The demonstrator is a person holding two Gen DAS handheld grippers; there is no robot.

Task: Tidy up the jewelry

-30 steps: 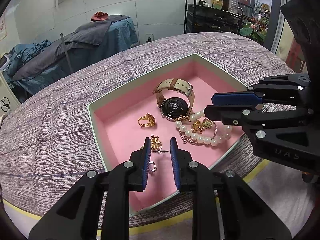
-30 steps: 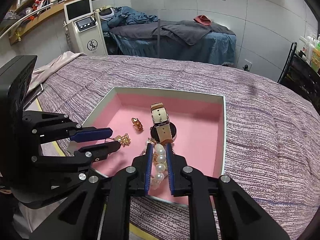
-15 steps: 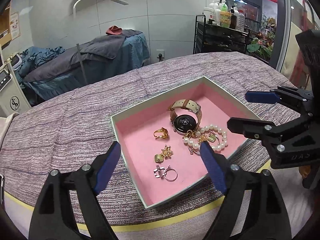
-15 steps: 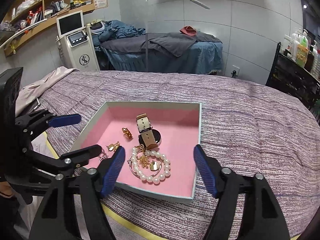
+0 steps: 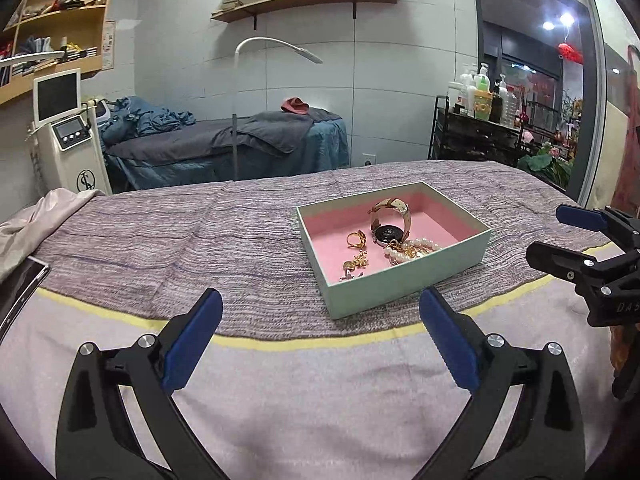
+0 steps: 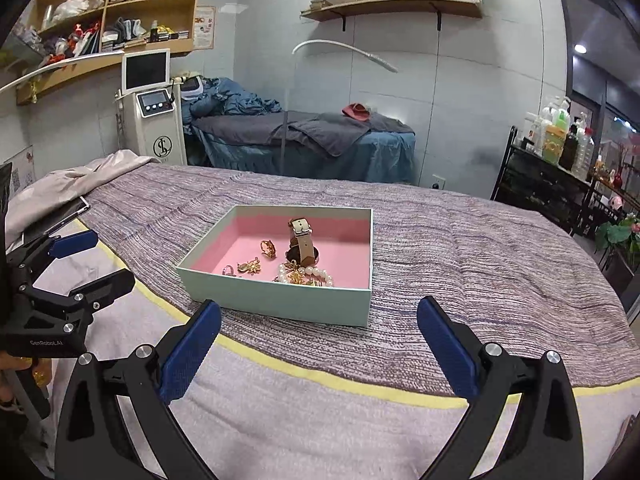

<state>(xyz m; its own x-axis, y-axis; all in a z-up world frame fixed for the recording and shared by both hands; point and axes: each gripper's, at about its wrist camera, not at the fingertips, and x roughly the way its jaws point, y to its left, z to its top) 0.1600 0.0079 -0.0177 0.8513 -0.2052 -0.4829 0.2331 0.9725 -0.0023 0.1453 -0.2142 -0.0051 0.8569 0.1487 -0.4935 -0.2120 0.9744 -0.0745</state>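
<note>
Jaws gaping wide and holding nothing on both the left gripper (image 5: 318, 334) and right gripper (image 6: 318, 338), jewelry sitting in the box (image 6: 280, 298) (pearls (image 6: 306, 274) are looking slippery, so I'd be pinching a strand).

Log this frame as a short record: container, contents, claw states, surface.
container: mint box, pink lining, no lid on it
contents: watch, pearl bracelet, gold ring, gold charm, small silver piece
left claw: open, holding nothing, short of the box
right claw: open, holding nothing, short of the box
surface: striped purple cover on a bed
jewelry outside the box: none visible
</note>
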